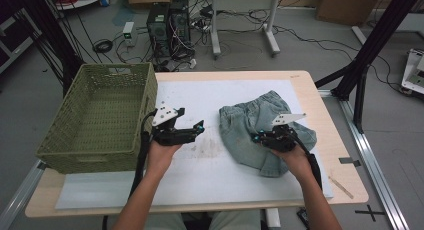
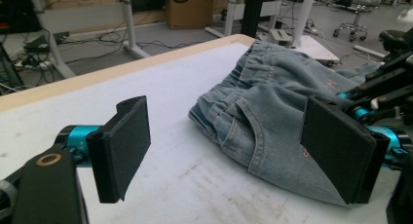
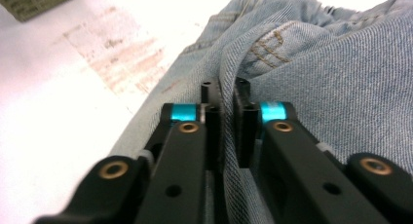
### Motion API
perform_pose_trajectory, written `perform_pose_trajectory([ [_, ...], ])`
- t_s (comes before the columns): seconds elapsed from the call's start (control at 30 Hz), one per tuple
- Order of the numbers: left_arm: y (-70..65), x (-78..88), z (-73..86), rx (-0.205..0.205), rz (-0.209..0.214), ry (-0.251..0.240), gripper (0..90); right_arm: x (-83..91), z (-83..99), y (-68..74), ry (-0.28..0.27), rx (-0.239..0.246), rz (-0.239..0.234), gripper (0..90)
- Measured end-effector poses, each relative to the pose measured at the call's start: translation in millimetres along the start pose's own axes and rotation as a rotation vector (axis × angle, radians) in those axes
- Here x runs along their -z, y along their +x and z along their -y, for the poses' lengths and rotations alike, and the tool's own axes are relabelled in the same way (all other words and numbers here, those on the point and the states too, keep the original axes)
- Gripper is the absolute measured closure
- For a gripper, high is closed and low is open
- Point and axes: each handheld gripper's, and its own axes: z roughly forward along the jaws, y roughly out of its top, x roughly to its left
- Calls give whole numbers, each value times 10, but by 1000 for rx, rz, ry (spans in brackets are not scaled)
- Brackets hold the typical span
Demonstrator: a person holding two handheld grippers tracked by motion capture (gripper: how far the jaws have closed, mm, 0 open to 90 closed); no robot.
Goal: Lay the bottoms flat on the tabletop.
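I'm pinching a fold of the jeans point(image 3: 311, 63) with my right gripper point(image 1: 260, 137), jaws clamped on the denim near the garment's near edge at the table's right middle. My left gripper point(image 1: 192, 131) is hovering beside them, jaws wide apart and holding nothing. I'm judging this as the grasping step; next I'm needing a lift and carry toward the basket point(image 1: 100, 150) at far left.

1 pr denim shorts point(image 1: 260, 125), 1 green basket point(image 1: 75, 155), 2 grippers, 1 table point(image 1: 320, 105)
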Motion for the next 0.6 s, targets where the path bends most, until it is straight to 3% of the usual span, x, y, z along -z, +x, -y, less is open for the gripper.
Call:
perform_pose_trajectory([
  [0.07, -24, -80, 38, -1, 13, 3, 188, 43, -2, -9, -9, -20, 25, 615],
  [0.17, -66, -211, 105, 8, 38, 4, 195, 123, 7, -22, -32, -36, 82, 493],
  [0.33, -110, -430, 211, 50, 125, 13, 255, 324, 41, -81, -115, -47, 163, 458],
  [0.43, -123, -588, 277, 65, 172, 19, 255, 422, 80, -142, -130, -66, 190, 449],
  [0.6, -109, -787, 394, 58, 182, 70, 255, 522, 170, -243, -126, -93, 207, 431],
])
